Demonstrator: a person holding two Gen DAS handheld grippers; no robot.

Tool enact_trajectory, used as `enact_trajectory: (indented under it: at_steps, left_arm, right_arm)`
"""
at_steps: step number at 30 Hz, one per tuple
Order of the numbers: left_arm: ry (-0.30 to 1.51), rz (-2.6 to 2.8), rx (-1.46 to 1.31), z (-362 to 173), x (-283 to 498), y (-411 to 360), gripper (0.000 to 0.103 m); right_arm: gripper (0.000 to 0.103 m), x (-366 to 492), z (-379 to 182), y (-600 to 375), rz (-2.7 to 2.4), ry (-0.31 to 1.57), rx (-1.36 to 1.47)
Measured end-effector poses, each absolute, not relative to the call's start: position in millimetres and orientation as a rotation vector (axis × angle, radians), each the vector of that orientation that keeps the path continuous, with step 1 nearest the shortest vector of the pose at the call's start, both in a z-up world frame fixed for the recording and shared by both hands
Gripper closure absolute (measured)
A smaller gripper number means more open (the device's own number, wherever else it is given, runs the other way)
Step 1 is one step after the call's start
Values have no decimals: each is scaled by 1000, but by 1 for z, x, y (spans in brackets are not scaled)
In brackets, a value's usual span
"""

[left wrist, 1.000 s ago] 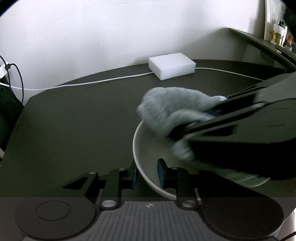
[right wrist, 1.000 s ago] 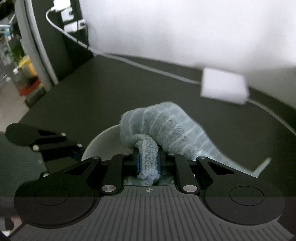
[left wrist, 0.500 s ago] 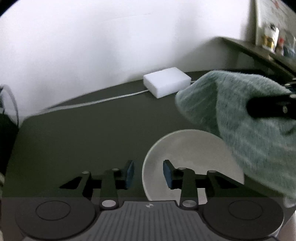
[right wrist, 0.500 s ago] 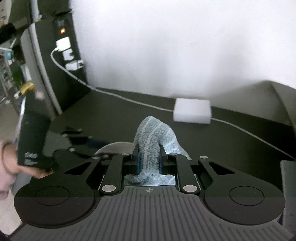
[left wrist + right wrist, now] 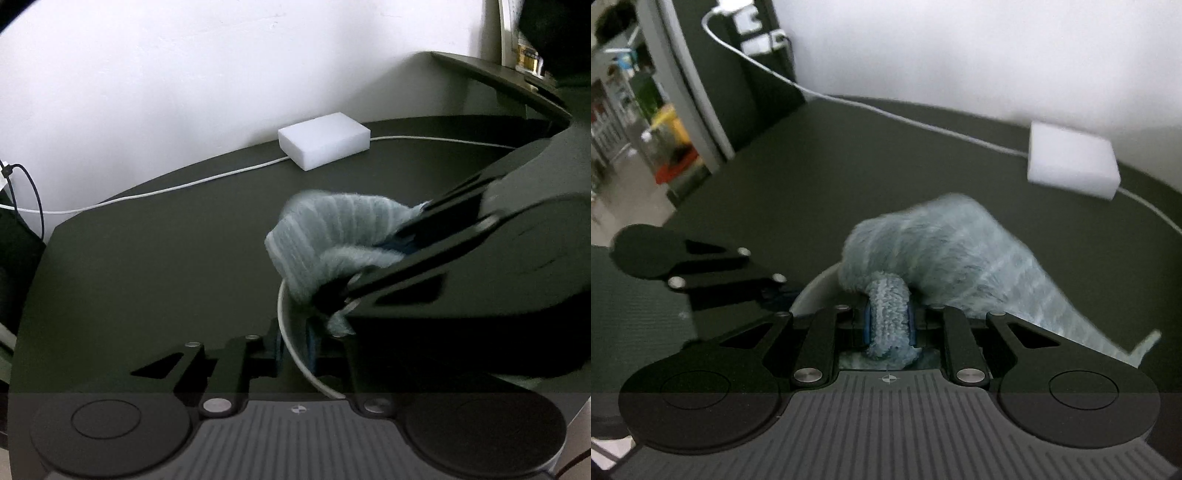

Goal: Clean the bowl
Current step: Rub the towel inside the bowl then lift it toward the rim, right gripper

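A pale grey bowl (image 5: 295, 334) sits on the dark table, and my left gripper (image 5: 294, 345) is shut on its near-left rim. A blue-grey fluffy cloth (image 5: 328, 236) is bunched over the bowl's far edge and pressed into it. My right gripper (image 5: 888, 321) is shut on a roll of that cloth (image 5: 945, 251), and its black body covers most of the bowl in the left wrist view. In the right wrist view only a sliver of the bowl (image 5: 812, 291) shows, with the left gripper's fingers (image 5: 720, 273) at its left.
A white sponge block (image 5: 324, 139) lies at the back of the table by the wall, with a white cable (image 5: 184, 184) running past it. A shelf with jars (image 5: 528, 62) stands far right. Plugs and a doorway (image 5: 646, 122) show at the left of the right wrist view.
Half a second ago the cloth was lifted above the bowl and my left gripper stood open; now the cloth is down in the bowl and my left gripper has shut on the rim.
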State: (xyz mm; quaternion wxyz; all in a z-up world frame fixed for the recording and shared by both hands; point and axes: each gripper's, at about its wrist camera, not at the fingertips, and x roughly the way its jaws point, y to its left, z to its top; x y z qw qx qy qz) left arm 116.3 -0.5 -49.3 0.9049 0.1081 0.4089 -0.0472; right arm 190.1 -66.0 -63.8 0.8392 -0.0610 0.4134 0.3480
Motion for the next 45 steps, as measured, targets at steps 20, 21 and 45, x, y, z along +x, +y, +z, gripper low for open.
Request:
enact_trajectory:
  at_steps: [20, 21, 45]
  left_arm:
    - [860, -94, 158, -53, 122, 2, 87]
    - [861, -92, 158, -53, 122, 1, 87]
    - [848, -148, 254, -50, 150, -4, 81]
  right_arm:
    - [84, 183, -57, -82, 692, 846, -79]
    - [84, 184, -63, -77, 681, 844, -98]
    - [84, 157, -26, -135, 629, 707, -25]
